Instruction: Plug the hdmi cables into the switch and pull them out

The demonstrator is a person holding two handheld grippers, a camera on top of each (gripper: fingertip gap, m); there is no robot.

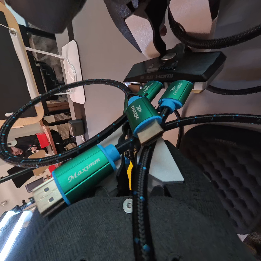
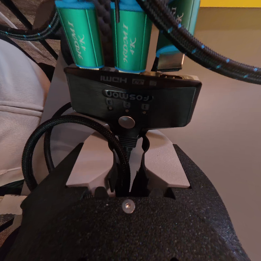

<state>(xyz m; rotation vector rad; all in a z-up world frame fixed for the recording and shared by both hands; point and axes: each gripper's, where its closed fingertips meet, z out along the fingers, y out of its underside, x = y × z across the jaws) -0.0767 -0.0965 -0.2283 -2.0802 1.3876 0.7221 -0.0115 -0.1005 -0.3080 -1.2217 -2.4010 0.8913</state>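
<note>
The black HDMI switch (image 2: 141, 98) is held up by its tail (image 2: 129, 141), on which my right gripper (image 2: 130, 146) is shut. Two green HDMI plugs (image 2: 89, 42) (image 2: 131, 42) sit in its ports. A third green plug (image 2: 170, 56) hangs with its metal tip just above the empty port (image 2: 171, 77). In the left wrist view the switch (image 1: 176, 70) is ahead and my left gripper (image 1: 130, 135) is narrowly closed; braided cables and a loose plug (image 1: 145, 120) hide its tips. It seems to hold the third plug.
Another loose green plug (image 1: 84, 173) lies across my left gripper's body. Braided cables (image 1: 42, 98) loop all around. A white pad (image 1: 73, 70) and a black textured mat (image 1: 226, 183) lie on the pale table (image 1: 105, 49). A person's pale clothing (image 2: 18, 98) is close on the left.
</note>
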